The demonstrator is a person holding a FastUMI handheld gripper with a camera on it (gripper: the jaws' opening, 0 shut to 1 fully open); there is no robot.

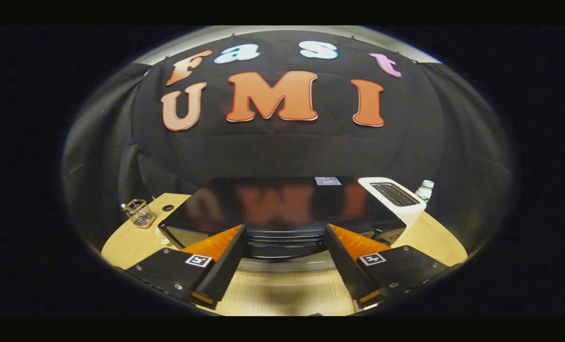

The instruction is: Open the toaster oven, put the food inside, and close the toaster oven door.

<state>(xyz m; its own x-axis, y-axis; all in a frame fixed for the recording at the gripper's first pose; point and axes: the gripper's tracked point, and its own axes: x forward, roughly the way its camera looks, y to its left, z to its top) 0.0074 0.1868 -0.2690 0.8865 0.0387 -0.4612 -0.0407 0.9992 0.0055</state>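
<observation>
Toaster oven (282, 204), black with a glossy top, sits on the wooden bench (282, 294) straight ahead of my gripper (285, 232), its front edge facing me. I look down on it from slightly above, so its shiny top mirrors the wall behind. A silvery bar, which looks like the door handle (282, 265), runs along the lower front between my two fingers, and the door appears closed against the body.

My gripper is spread wide, with nothing held. The left finger (223, 259) and the right finger (346, 261) reach toward the oven's front on either side of its middle, their tips just at the front edge; whether they touch it I cannot tell.

Beyond the oven to the right stands a white slot toaster (399, 199), just beside the oven's far corner, and a green-and-white bottle (425, 190) pokes up behind it. Off to the left, well apart from the oven, a small wire basket (139, 213) rests on the bench near its edge.
</observation>
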